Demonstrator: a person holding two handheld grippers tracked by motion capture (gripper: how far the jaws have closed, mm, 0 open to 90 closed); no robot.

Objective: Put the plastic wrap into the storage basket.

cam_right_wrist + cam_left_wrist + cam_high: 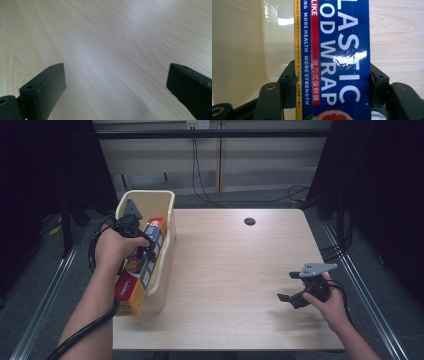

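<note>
I have the plastic wrap box (pixel 140 270) clamped across its width in my left gripper (pixel 142 251), half inside the cream bin (pixel 167 227) at the desk's (pixel 240 270) left edge. My right gripper (pixel 295 287) hovers open and empty near the right edge, clear of the work.

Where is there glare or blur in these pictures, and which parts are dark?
High view: both side edges dark, table evenly lit. Left gripper view: glare on the bin wall and a smaller sheen on the plastic wrap box; print sharp. Right gripper view: soft sheen on the wood, fingers slightly blurred.
</note>
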